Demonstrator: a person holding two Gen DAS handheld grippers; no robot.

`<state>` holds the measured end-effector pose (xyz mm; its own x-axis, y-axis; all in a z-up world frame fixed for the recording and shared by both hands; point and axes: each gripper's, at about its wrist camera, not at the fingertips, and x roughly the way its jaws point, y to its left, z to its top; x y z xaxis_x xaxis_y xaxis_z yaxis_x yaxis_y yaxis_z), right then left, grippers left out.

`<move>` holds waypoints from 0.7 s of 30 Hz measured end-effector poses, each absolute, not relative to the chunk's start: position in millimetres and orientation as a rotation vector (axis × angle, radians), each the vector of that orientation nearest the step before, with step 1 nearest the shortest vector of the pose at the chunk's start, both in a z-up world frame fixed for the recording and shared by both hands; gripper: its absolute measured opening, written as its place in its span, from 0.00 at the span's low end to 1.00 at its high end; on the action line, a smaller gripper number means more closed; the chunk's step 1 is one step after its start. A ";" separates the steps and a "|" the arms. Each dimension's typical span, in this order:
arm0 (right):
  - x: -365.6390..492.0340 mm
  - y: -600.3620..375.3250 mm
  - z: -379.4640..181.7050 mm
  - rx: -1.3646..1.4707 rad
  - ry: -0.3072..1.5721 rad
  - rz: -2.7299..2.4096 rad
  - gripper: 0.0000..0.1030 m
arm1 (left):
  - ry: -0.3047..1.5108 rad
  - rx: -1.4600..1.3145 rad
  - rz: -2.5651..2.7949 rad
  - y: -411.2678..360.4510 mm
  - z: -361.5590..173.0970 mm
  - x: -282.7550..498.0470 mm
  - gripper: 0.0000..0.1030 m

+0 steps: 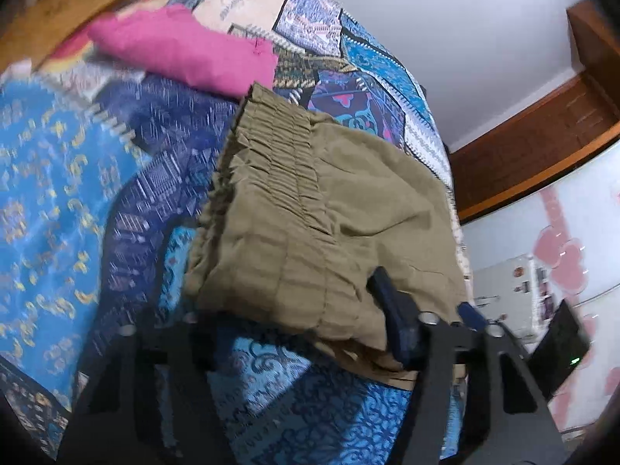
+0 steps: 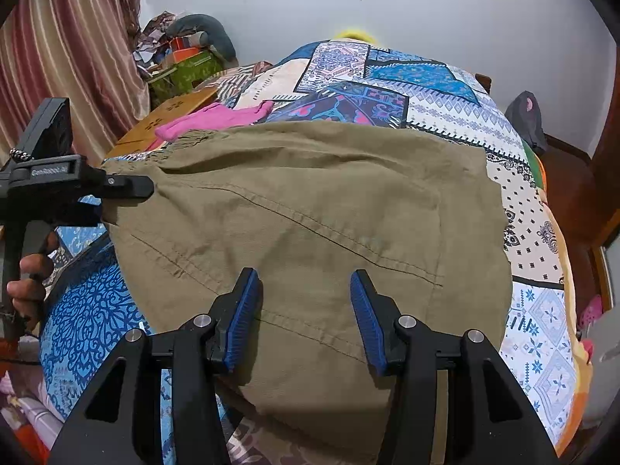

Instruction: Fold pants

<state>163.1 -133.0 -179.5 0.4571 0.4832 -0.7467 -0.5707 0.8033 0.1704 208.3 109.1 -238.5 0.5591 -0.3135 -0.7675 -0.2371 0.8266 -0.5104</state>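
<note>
Blue-padded fingers of the right gripper [image 2: 305,316] stand spread just above the near end of the pants [image 2: 310,224], with nothing between them.

Largest in both views is the patchwork bedspread [image 2: 445,116], and everything else is placed against the pants lying on it. The olive pants are laid flat across the middle of the spread, already doubled into a broad slab, with seams running slantwise across the top layer. Their gathered elastic waistband [image 1: 271,155] is at the left end. Beyond the waistband, a folded pink garment [image 1: 186,50] rests near the head of the bed, with a wooden board [image 2: 170,112] just past it.

The left gripper [image 2: 128,188] comes in at the waistband side. Its wrist view shows one finger on top of the cloth edge and the fabric between the two fingers, so it appears pinched on the pants there, though the other finger is mostly hidden.

Judging from this, a fold is partly made and another is about to start. The next move likely calls for the right gripper to close on the near edge, then both lift together and carry that edge across evenly, keeping layers aligned.
</note>
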 end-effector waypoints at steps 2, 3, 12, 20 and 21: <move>164.3 -132.2 -178.5 -0.111 0.889 0.651 0.45 | 0.973 -0.531 -0.042 98.1 -231.3 207.6 0.44; 165.0 -131.5 -177.6 -0.113 0.896 0.651 0.45 | 0.955 -0.466 -0.027 91.4 -226.2 206.4 0.40; 178.6 -113.1 -155.2 -0.139 0.892 0.660 0.46 | 0.807 -0.125 0.050 65.7 -189.3 185.0 0.30; 189.3 -42.9 -148.5 -0.198 0.892 0.787 0.46 | 0.683 0.024 0.148 76.9 -155.2 142.5 0.28; 188.8 -31.7 -152.6 -0.210 0.908 0.811 0.46 | 0.673 0.037 0.156 77.8 -151.9 138.0 0.28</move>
